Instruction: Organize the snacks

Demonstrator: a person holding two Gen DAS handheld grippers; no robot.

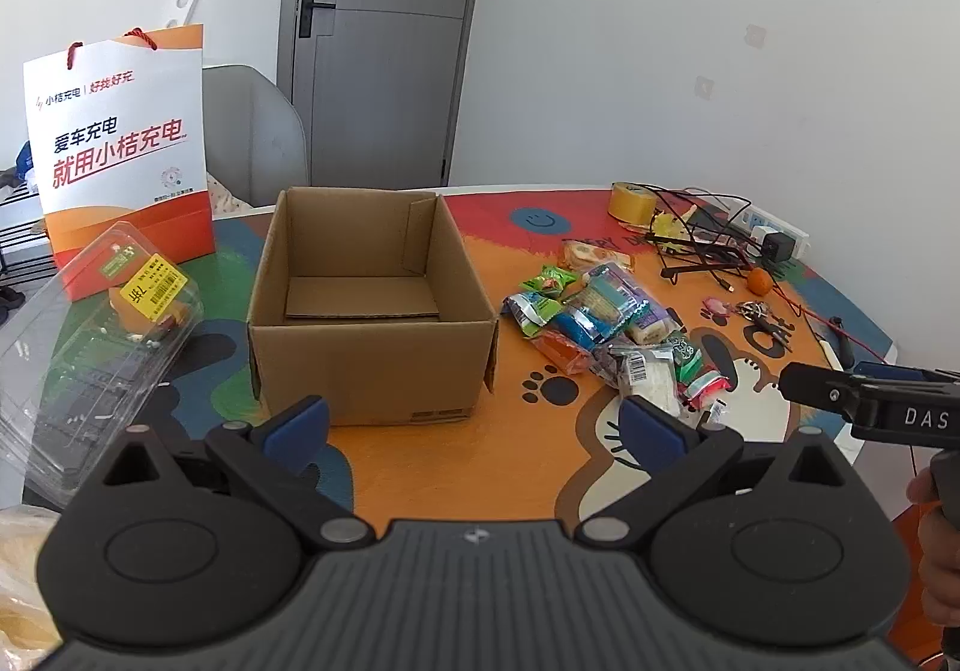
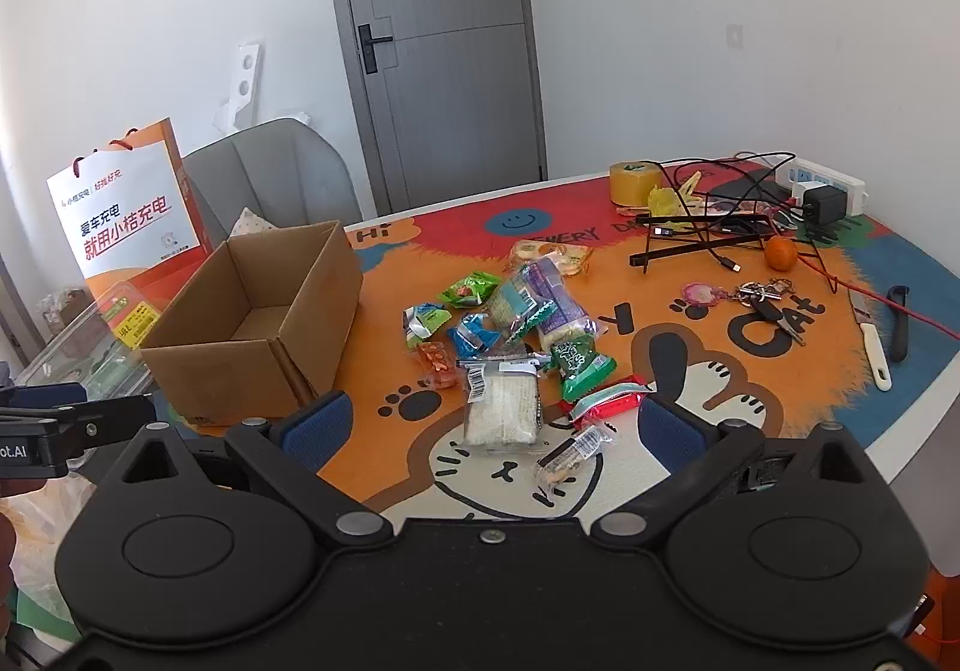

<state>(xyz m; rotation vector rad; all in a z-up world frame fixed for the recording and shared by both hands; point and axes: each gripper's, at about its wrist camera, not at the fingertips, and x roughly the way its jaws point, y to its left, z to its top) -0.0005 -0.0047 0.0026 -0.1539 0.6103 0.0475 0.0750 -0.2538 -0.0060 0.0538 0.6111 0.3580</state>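
An open, empty cardboard box (image 1: pixel 366 305) (image 2: pixel 264 323) stands on the colourful table mat. To its right lies a pile of wrapped snacks (image 1: pixel 606 335) (image 2: pixel 510 335), among them a white wafer pack (image 2: pixel 503 408), a green packet (image 2: pixel 579 362), a red packet (image 2: pixel 609 398) and a small clear packet (image 2: pixel 570 455). My left gripper (image 1: pixel 474 419) is open and empty, hovering in front of the box. My right gripper (image 2: pixel 492 425) is open and empty, just in front of the wafer pack and small packet. The right gripper also shows at the right edge of the left wrist view (image 1: pixel 870 401).
An orange-and-white paper bag (image 1: pixel 120 143) and a clear plastic clamshell (image 1: pixel 90 335) stand left of the box. Tape roll (image 2: pixel 633 182), cables, power strip (image 2: pixel 828 191), an orange (image 2: pixel 780 254), keys (image 2: pixel 762 299) and a knife (image 2: pixel 873 347) lie at the right. A grey chair (image 2: pixel 276 173) is behind.
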